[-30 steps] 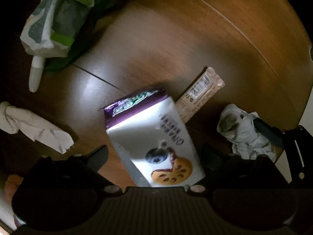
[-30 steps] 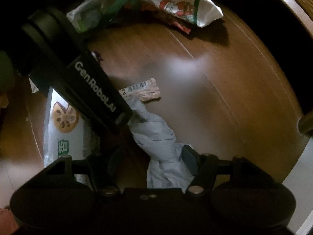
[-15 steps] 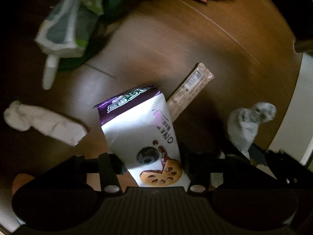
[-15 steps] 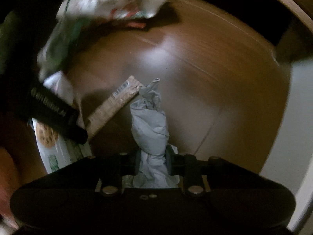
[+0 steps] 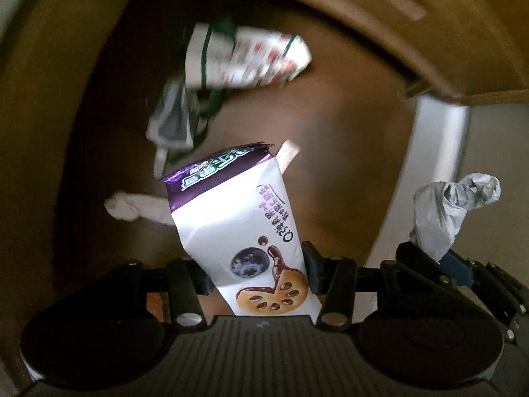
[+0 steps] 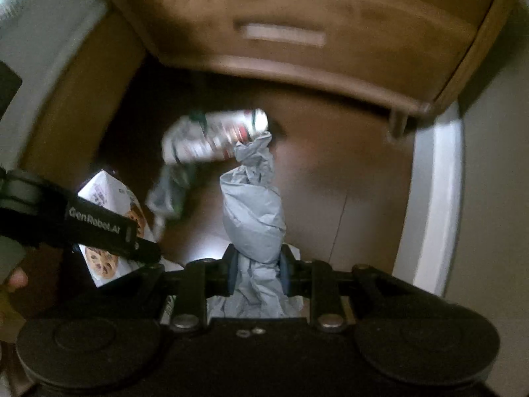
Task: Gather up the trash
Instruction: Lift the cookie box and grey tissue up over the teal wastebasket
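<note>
Glossy white-and-purple film makes up the snack packet [image 5: 251, 231] clamped at its lower end between the pads of the left gripper [image 5: 254, 278]; it stands up and away from the jaws without drooping, so I judge it light, fairly stiff along its seams, probably empty or nearly so, and slick enough to slide if the pinch loosens. A hold across the flat printed panel near one end looks sound, and a grip on a sealed edge would likely slip less. To that gripper's right, the right gripper [image 6: 256, 273] is closed on a grey crumpled paper wad [image 6: 253, 208], squeezed at its narrow waist with the twisted top rising ahead of the jaws. Soft, light and compressible, it should not break, though loose folds could tear or pull free, so the tight middle is the place to hold. Both pieces are lifted clear of the brown wooden floor [image 6: 330, 165]. Ahead of and below both grippers lie more litter: a red-and-white printed wrapper [image 5: 251, 59], a green-and-white plastic bag [image 5: 175, 122], a white tissue wad [image 5: 132, 208] left of the packet, and a tan stick wrapper [image 5: 288, 154] peeking from behind it. No bin or other container for the trash shows in either view, so where these go cannot be told.
</note>
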A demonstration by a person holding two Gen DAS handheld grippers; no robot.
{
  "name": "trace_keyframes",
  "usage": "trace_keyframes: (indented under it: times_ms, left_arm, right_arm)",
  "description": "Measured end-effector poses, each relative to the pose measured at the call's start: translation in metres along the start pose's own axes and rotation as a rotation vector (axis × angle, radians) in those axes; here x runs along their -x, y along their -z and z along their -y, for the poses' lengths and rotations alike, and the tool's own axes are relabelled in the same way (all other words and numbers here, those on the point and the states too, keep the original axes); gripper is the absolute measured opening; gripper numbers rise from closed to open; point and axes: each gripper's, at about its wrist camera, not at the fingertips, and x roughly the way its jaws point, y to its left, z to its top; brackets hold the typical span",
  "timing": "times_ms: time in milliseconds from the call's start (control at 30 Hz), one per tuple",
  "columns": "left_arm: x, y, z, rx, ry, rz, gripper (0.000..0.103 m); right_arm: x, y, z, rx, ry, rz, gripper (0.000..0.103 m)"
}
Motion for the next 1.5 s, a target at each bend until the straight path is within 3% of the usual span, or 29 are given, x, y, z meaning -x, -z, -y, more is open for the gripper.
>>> trace_keyframes:
  times_ms: [167, 233, 367, 600, 833, 1167, 1500]
  left_arm:
    - [0.099, -0.005, 0.022, -0.032, 0.012, 0.087, 0.050]
    - [0.145, -0.008, 0.028, -0.027, 0.057, 0.132, 0.050]
    - [0.228, -0.006, 0.045, -0.104, 0.076, 0.240, 0.050]
    - [0.348, -0.003, 0.067, -0.183, 0.098, 0.400, 0.050]
    - [0.450, 0.001, 0.094, -0.274, 0.100, 0.598, 0.051]
    - [0.556, -0.032, 0.129, -0.324, 0.113, 0.786, 0.051]
    - [0.635, -0.081, 0.171, -0.343, 0.065, 1.011, 0.051]
  right_arm:
    - [0.093, -0.029, -0.024, -0.033, -0.014, 0.080, 0.023]
    - [0.126, -0.040, -0.034, -0.041, -0.016, 0.116, 0.024]
    - [0.201, -0.064, -0.046, -0.045, -0.037, 0.196, 0.023]
    - [0.310, -0.107, -0.070, 0.023, -0.009, 0.346, 0.024]
    - [0.395, -0.148, -0.073, 0.040, 0.004, 0.501, 0.024]
    - [0.456, -0.214, -0.067, 0.057, 0.032, 0.630, 0.024]
    - [0.465, -0.288, -0.054, 0.055, 0.070, 0.638, 0.024]
